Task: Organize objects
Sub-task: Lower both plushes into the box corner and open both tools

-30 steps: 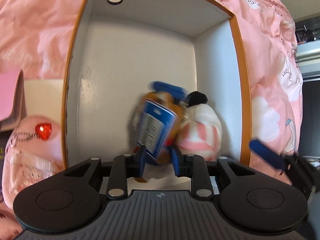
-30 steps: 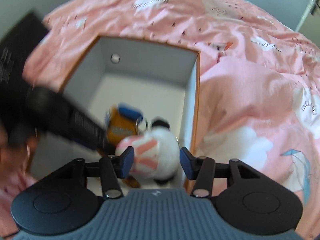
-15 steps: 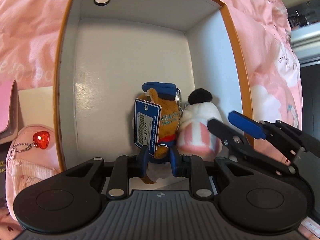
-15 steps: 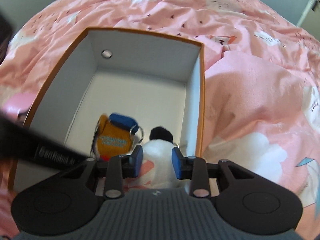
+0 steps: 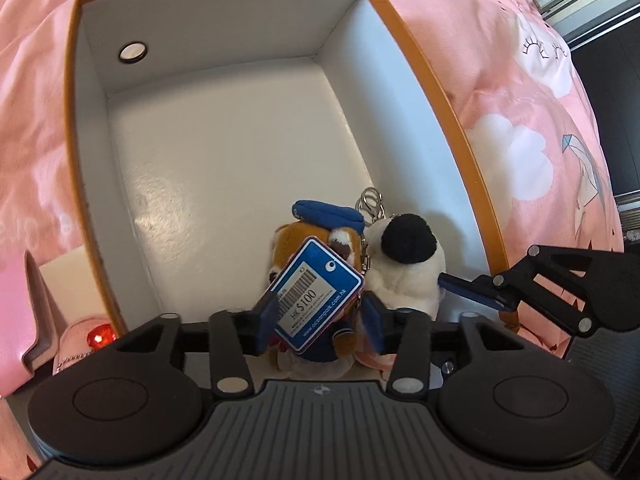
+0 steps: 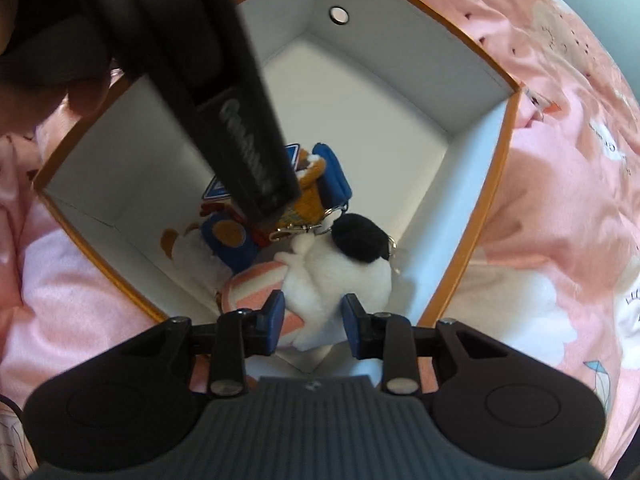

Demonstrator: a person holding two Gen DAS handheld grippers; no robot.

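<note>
**Two plush toys in the box**

I held a gripper in each hand over the box [image 5: 420, 92], an orange-rimmed carton with white walls that sat on a pink bedspread [image 5: 520, 128]. Both pointed steeply down into its near right corner.

My left gripper [image 5: 318, 320] was opening. The bear [image 5: 316, 236], a brown plush with a blue cap, stood between its blue pads, but I saw a gap on each side, so the pads no longer pressed it. A blue price tag [image 5: 316, 292] hung across the bear's front.

My right gripper [image 6: 313, 322] was clenched on the white toy [image 6: 340, 276], a plush with a black pompom on top and a pink-striped part at its side. Both pads pressed into its fur. In the left view, one blue finger of that gripper [image 5: 472, 294] lay against the toy's side.

The two toys sat touching each other on the box floor, the white one nearer the right wall. A metal clip [image 5: 370, 200] stuck up between them. Outside the box's left wall lay a pink pouch [image 5: 76, 344] with a red heart charm [image 5: 100, 336].
</note>
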